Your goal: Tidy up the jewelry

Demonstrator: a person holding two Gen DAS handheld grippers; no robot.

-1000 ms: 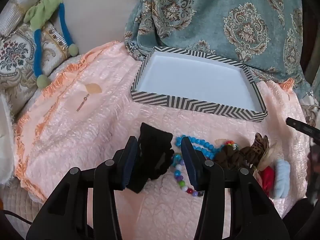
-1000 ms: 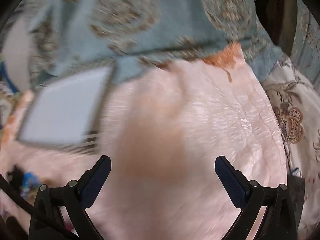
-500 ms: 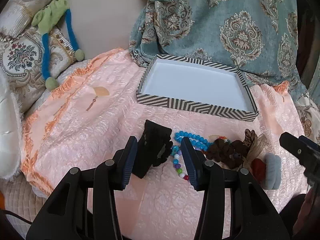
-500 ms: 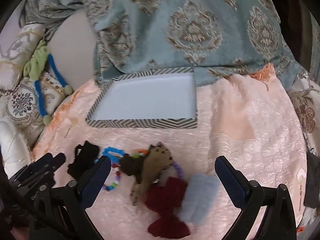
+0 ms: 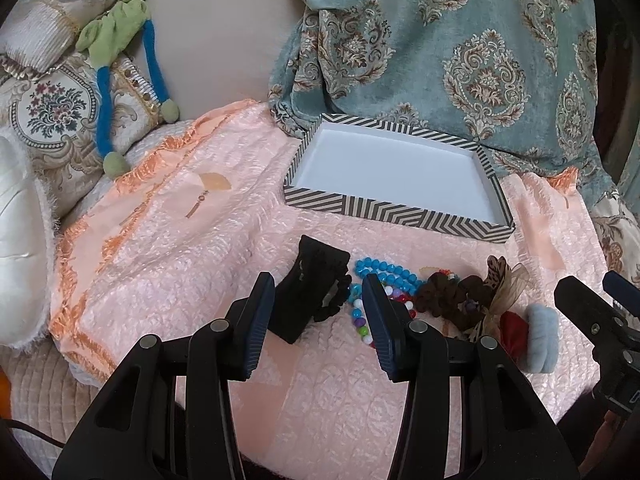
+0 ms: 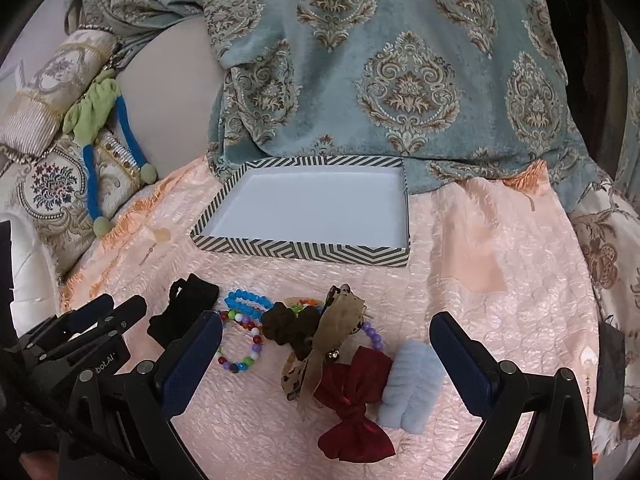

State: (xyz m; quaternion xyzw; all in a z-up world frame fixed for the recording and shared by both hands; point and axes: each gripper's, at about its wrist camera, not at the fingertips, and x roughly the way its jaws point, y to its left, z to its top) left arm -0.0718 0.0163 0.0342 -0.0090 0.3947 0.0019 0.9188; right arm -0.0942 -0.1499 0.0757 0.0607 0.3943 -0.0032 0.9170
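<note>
Left gripper (image 5: 316,316): jaws apart, holding nothing, above black hair clip (image 5: 310,296).
Right gripper (image 6: 326,364): jaws wide, holding nothing.
Striped tray (image 6: 296,254): bare white floor.

Teal damask throw (image 6: 400,60), peach quilted cover (image 6: 500,280), embroidered cushions (image 5: 52,112)

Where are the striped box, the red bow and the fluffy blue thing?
striped box (image 6: 304,252), right wrist view, on its near striped wall.
red bow (image 6: 354,396), right wrist view, on its centre knot.
fluffy blue thing (image 6: 412,384), right wrist view, on its middle.
</note>
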